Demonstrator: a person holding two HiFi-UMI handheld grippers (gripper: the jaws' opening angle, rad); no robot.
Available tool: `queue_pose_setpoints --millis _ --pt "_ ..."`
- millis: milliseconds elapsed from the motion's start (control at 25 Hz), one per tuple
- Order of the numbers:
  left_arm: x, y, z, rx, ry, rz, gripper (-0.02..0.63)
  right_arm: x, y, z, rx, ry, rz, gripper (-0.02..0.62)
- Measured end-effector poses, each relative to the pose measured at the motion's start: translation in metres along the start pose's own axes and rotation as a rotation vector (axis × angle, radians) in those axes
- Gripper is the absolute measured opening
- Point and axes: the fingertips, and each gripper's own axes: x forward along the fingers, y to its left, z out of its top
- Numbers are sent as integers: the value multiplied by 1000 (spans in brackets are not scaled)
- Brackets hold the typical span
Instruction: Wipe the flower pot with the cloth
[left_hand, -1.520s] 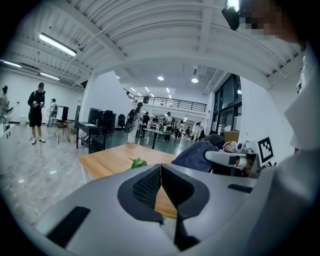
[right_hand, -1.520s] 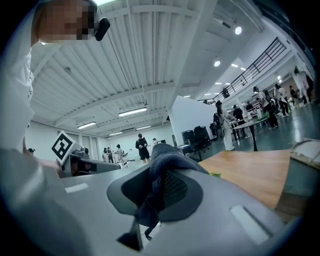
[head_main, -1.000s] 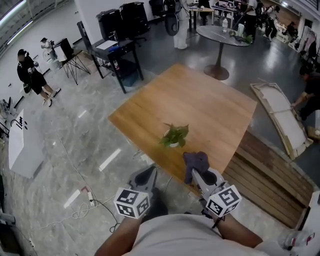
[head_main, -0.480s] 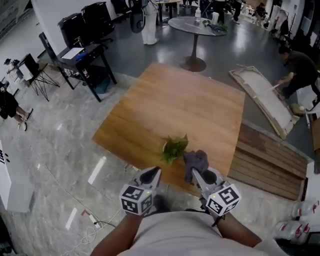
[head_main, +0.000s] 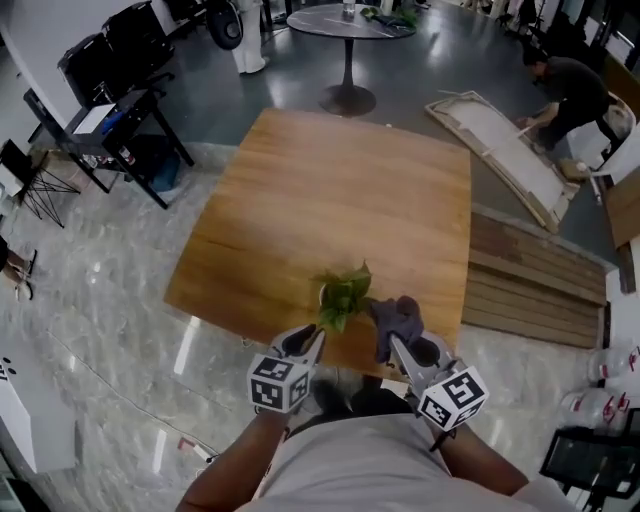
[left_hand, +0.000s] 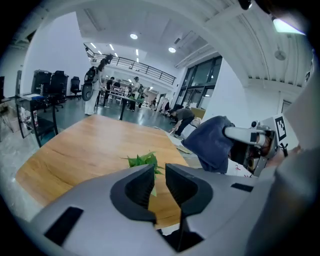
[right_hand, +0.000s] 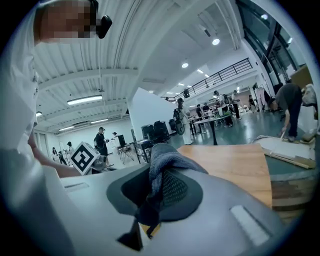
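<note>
Head view, looking steeply down: a square worktop (head_main: 330, 190) of warm, streaked wood grain stands on a glossy, marble-patterned floor (head_main: 90, 290). Near the worktop's front edge sits the flower pot (head_main: 326, 297), a small pale vessel almost hidden beneath its own pointed green leaves (head_main: 345, 288).

The person's left gripper (head_main: 310, 338), a smooth grey plastic shell carrying a cube of black-and-white square markers, points at the pot from the front edge, its tips just short of the foliage. In the left gripper view its two dark, ribbed fingers (left_hand: 137, 187) are opening, with a narrow gap between them. Nothing is held there, and only the leaves show beyond the gap.

The right gripper (head_main: 396, 345) has the same moulded grey build and hovers just to the right of the pot. Its fingers are clamped tight on the cloth (head_main: 397, 315), a soft blue-grey fabric with a fine woven texture. The cloth is bunched into rounded folds that rise above the fingertips and droop forward over them.

A round pedestal table (head_main: 350, 20) stands behind the worktop. To the right, a bed of long wooden slats (head_main: 530, 280) lies flat on the floor.
</note>
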Motion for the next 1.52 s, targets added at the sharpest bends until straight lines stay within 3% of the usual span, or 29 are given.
queue_pose_setpoints --millis 320,640,960,1040,1120,1200,1320,1520 --pt "78 30 -5 2 132 51 86 15 -61 -29 75 30 -12 34" --pt "157 86 -23 -11 239 169 114 41 -124 -69 149 82 29 34" --pt "205 111 -56 -85 369 177 124 50 -162 -100 200 131 49 34" --pt "210 113 -62 -98 383 175 121 53 -167 -106 207 142 53 34" --pt "210 115 -67 -87 385 190 41 57 -169 -112 214 152 60 34" --pt "210 117 -69 -94 371 204 18 61 -169 -117 220 158 76 34" --pt "209 124 -70 -158 341 222 17 71 -165 -125 223 173 113 34" --pt "201 136 -94 -430 294 206 14 97 -145 -155 199 241 232 34"
